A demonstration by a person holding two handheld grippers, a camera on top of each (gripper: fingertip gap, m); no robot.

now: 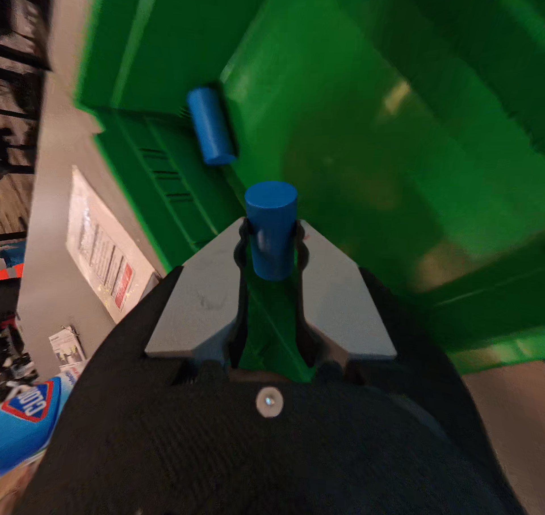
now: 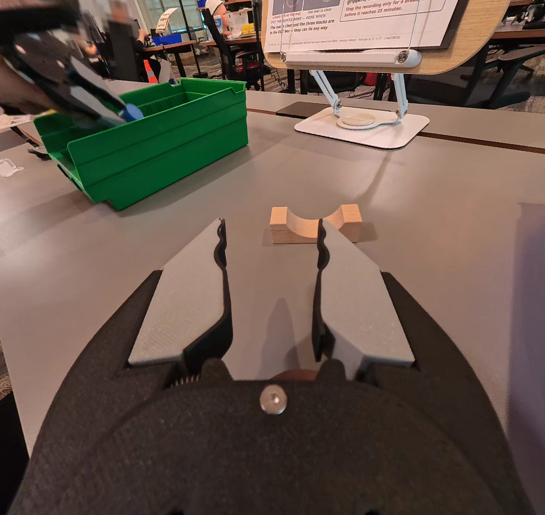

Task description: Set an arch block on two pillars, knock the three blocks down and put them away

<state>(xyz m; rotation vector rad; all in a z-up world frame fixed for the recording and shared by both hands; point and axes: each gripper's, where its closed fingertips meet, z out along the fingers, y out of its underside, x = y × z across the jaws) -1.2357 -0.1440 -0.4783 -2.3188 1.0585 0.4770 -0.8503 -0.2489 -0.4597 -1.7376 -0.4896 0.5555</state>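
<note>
Two blue cylinders in view: one (image 1: 269,229) is clamped in my left gripper (image 1: 270,226), both pads pressed on its sides, held over the open green bin (image 2: 165,146); the other (image 1: 210,126) lies on its side inside the bin, against a wall. Wooden arch block (image 2: 295,226) sits on the grey table (image 2: 413,205), curved cut-out facing up, well apart from the bin. My right gripper (image 2: 271,226) is wide open with nothing in it, low over the table just short of the arch, right fingertip overlapping it in view. White stand (image 2: 362,129) holding an instruction sheet is farther back. Left view is motion-blurred.
</note>
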